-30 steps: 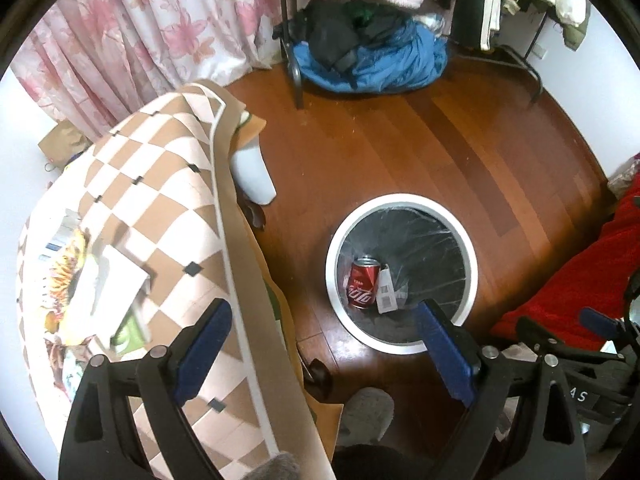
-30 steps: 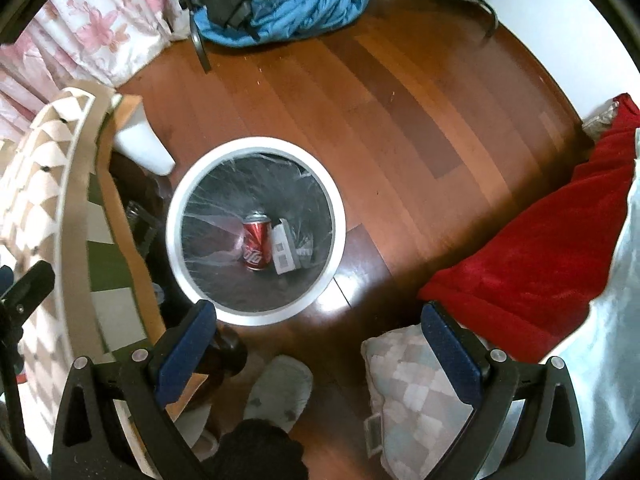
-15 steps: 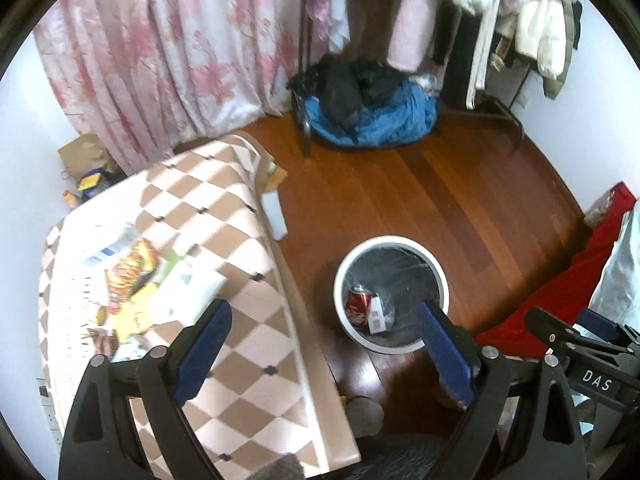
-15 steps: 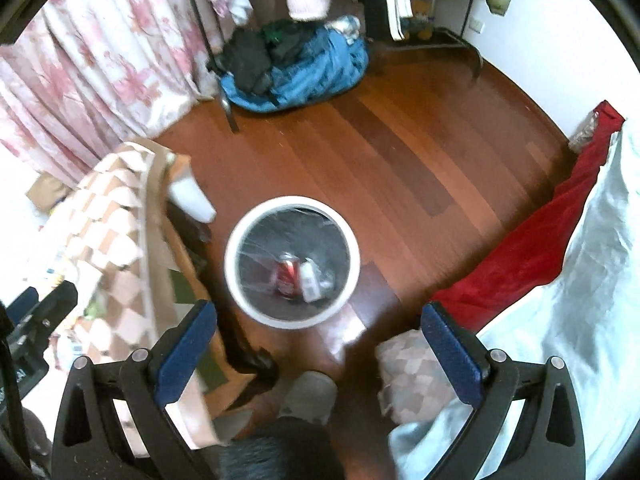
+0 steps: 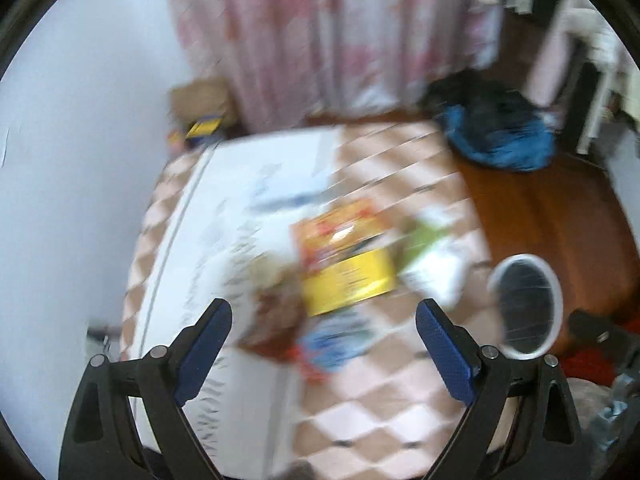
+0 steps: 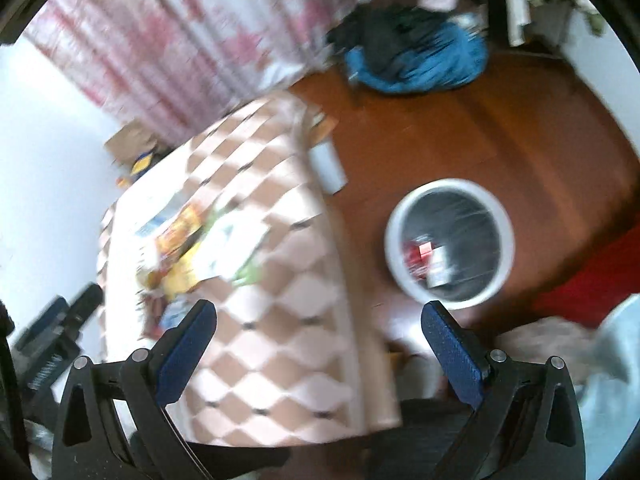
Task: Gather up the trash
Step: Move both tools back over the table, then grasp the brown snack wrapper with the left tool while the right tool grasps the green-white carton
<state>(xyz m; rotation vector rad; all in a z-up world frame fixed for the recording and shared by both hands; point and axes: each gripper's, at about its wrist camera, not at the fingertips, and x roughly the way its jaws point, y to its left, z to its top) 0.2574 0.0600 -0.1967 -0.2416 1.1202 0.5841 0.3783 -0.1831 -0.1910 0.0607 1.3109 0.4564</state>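
Both views are blurred by motion. My left gripper point(image 5: 323, 312) is open and holds nothing, high above a checkered table point(image 5: 380, 380). A heap of trash lies on it: a yellow packet point(image 5: 348, 280), an orange wrapper point(image 5: 340, 228), white paper point(image 5: 436, 268) and a blue wrapper point(image 5: 336, 340). A white-rimmed bin point(image 5: 526, 308) stands on the floor to the right. My right gripper point(image 6: 319, 314) is also open and empty, above the table's near right part. The same trash heap point(image 6: 188, 248) lies left of it, and the bin point(image 6: 450, 242) holds a red can point(image 6: 416, 258) and a small carton point(image 6: 438, 268).
A pile of blue and dark clothes point(image 6: 416, 60) lies on the wooden floor point(image 6: 500, 136) near a pink flowered curtain point(image 6: 180, 36). A red blanket point(image 6: 592, 276) is at the right. A brown paper bag point(image 5: 200, 98) sits by the white wall. The left gripper's body point(image 6: 52, 340) shows at the right wrist view's left edge.
Both grippers have risen and swung left from above the bin to above the table. The trash heap now sits central in the left wrist view. Both stay open.
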